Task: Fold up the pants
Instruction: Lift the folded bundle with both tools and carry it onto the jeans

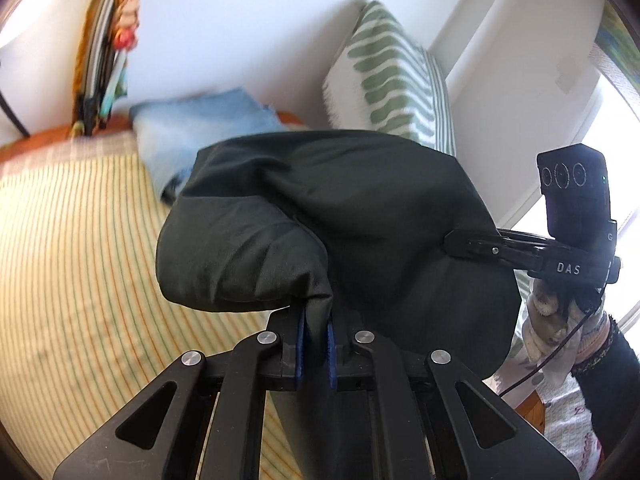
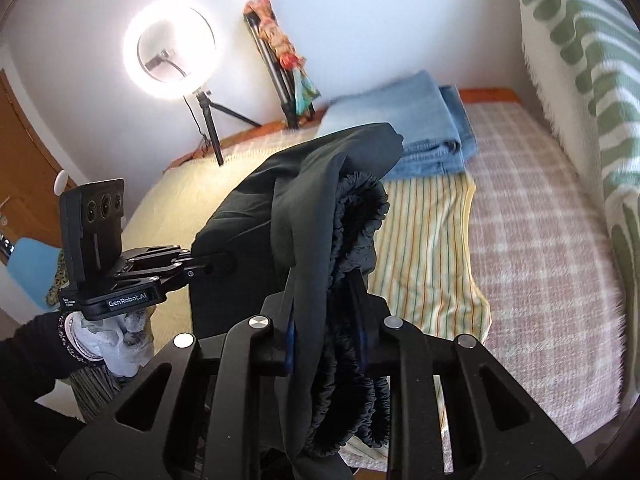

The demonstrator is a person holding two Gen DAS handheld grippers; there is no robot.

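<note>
Dark green-black pants (image 1: 340, 208) hang bunched in the air above the bed, held by both grippers. My left gripper (image 1: 316, 332) is shut on a fold of the fabric. My right gripper (image 2: 326, 300) is shut on the gathered elastic waistband (image 2: 356, 240). In the left wrist view the right gripper (image 1: 472, 246) comes in from the right and clamps the cloth edge. In the right wrist view the left gripper (image 2: 216, 264) comes in from the left and grips the pants (image 2: 248, 216). The lower part of the pants is hidden behind the grippers.
A striped yellow cloth (image 1: 80, 240) lies over a checked bedspread (image 2: 540, 220). Folded blue jeans (image 2: 420, 128) lie at the far end of the bed. A green-patterned pillow (image 1: 392, 80) leans on the wall. A ring light (image 2: 170, 48) on a tripod stands at the back.
</note>
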